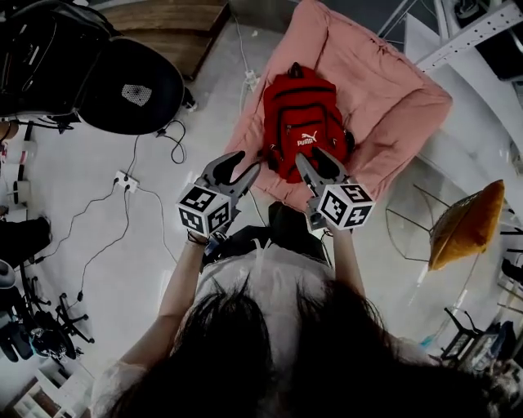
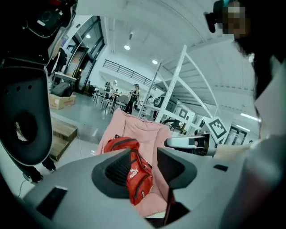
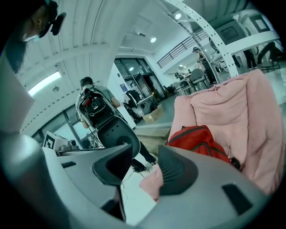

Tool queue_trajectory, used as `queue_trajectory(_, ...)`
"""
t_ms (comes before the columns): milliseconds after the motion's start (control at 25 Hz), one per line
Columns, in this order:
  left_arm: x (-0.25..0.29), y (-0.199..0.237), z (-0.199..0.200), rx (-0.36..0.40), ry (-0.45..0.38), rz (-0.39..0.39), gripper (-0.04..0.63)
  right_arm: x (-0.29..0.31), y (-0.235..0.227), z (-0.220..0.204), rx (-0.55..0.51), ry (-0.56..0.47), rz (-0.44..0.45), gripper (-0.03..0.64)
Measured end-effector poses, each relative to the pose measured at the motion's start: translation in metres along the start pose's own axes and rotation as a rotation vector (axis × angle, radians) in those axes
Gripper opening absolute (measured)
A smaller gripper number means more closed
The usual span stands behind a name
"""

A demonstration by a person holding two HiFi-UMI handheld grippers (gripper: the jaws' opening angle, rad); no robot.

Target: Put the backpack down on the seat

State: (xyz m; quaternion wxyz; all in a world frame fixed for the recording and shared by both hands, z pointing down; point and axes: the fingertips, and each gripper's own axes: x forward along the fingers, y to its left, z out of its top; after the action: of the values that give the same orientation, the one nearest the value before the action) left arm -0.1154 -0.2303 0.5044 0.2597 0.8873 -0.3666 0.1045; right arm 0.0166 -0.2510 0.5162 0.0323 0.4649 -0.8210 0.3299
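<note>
A red backpack [image 1: 299, 131] lies upright-facing on the pink cushioned seat [image 1: 384, 90], its white logo turned up. Both grippers hover just in front of the seat's near edge, apart from the bag. My left gripper [image 1: 243, 166] stands open with nothing between its fingers; in the left gripper view the backpack [image 2: 136, 172] shows beyond the gap of the left gripper [image 2: 147, 165]. My right gripper [image 1: 315, 159] is open and empty too. The right gripper view has the backpack [image 3: 201, 141] on the seat [image 3: 232, 107], to the right of the right gripper [image 3: 145, 167].
A black office chair [image 1: 135, 86] stands at the left, with a wooden platform [image 1: 176, 24] behind it. A power strip [image 1: 125, 181] and cables lie on the floor. A yellow wire chair [image 1: 470, 224] stands at the right. A person [image 3: 96, 109] stands further off.
</note>
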Motion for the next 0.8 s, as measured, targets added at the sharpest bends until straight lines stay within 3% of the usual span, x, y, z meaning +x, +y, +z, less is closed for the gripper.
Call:
queue_trajectory(120, -0.034, -0.004, -0.016, 0.042, 0.011, 0.002, 0.182, -0.013, 0.036, -0.019, 0.014, -0.022, 0.01, 0.17)
queue_trajectory(320, -0.087, -0.015, -0.039, 0.022, -0.033, -0.002, 0.121, -0.038, 0.084, -0.058, 0.002, -0.025, -0.008, 0.139)
queue_trajectory(520, -0.121, -0.034, -0.061, 0.02, -0.033, -0.03, 0.118, -0.063, 0.121, -0.088, -0.014, -0.009, 0.005, 0.107)
queue_trajectory(800, -0.152, -0.051, -0.069, -0.013, -0.084, -0.019, 0.117, -0.082, 0.151, -0.098, -0.078, 0.029, 0.038, 0.094)
